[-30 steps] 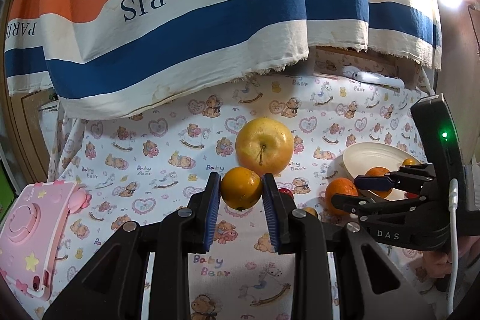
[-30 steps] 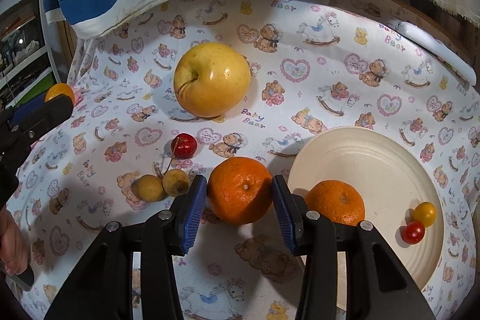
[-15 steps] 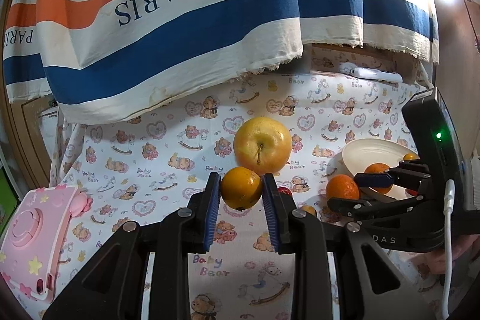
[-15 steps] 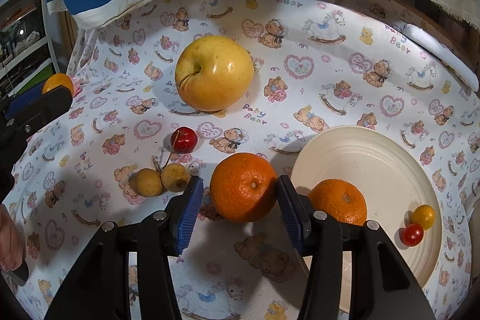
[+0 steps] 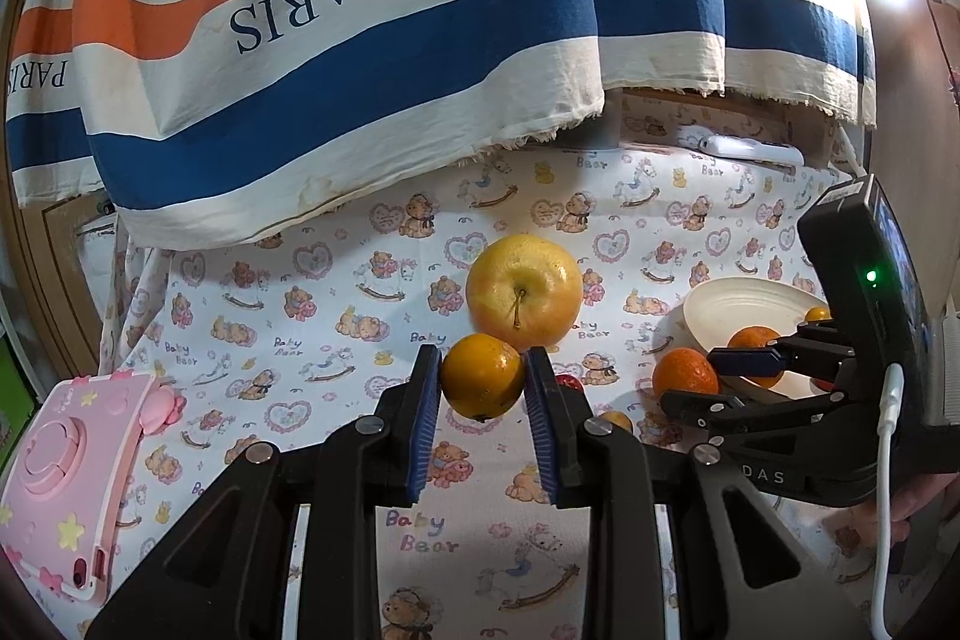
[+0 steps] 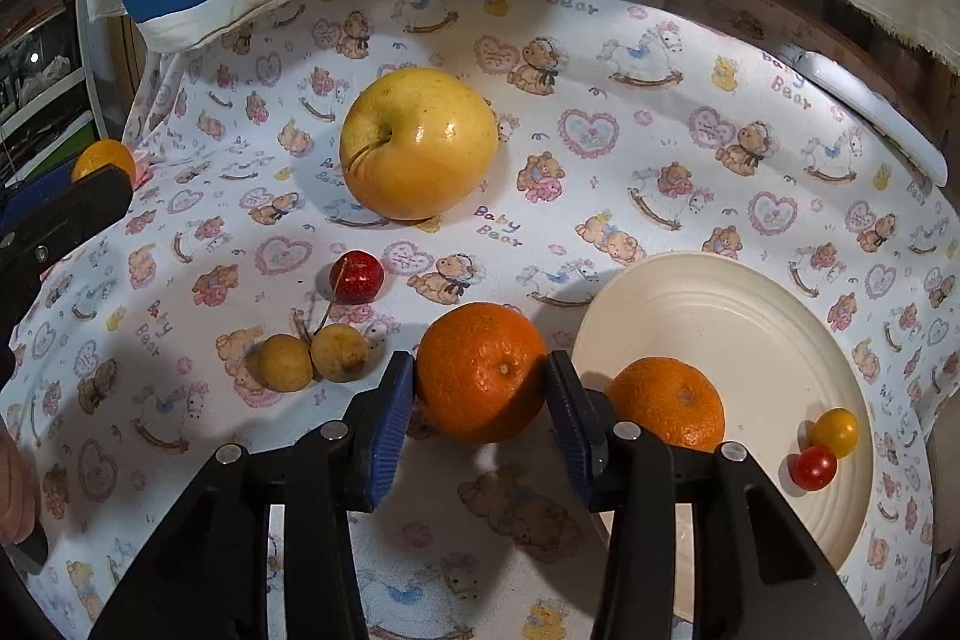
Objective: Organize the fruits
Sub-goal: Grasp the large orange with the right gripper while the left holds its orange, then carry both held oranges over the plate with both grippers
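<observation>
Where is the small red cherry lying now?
In the right wrist view, the cherry lies on the bear-print cloth left of centre, in front of the yellow apple and just behind two small yellowish fruits.

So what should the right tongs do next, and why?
Probably lift the orange across onto the plate: the right tongs have just been closing with it between them, it sits beside the rim, and another orange already lies there.

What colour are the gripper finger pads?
Blue, ribbed pads; clearest in the right wrist view.
</observation>
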Motion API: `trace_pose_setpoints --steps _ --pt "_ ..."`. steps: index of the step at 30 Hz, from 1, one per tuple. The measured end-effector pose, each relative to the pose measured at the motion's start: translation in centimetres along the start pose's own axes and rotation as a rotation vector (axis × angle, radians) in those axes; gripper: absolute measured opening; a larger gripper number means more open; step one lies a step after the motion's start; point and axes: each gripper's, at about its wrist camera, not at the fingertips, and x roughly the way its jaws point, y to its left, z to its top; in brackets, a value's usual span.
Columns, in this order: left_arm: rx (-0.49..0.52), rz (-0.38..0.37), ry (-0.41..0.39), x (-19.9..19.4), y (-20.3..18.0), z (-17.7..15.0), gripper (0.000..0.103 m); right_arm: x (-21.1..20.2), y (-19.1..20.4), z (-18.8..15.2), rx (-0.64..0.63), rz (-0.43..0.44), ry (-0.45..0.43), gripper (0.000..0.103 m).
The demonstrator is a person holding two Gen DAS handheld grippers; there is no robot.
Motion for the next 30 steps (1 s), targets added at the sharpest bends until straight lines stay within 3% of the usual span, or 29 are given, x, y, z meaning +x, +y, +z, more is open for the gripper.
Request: trace_pose_setpoints --steps 9,17,23,30 --pt "0.003 0.001 -0.002 -0.1 0.0 0.0 0.027 -0.2 -0.5 0.1 0.055 0.030 -0.010 0.046" --pt "0.000 0.002 0.000 0.0 0.0 0.0 0.027 -1.5 -1.2 0.3 0.116 0.038 -0.090 0.045" --pt "0.008 0.003 -0.006 -0.1 -0.1 0.1 0.027 -2.6 -0.6 0.4 0.083 0.031 -0.140 0.045" --pt "0.012 0.003 -0.008 -0.1 -0.1 0.1 0.027 -5.8 -2.8 1.7 0.146 0.038 -0.189 0.045"
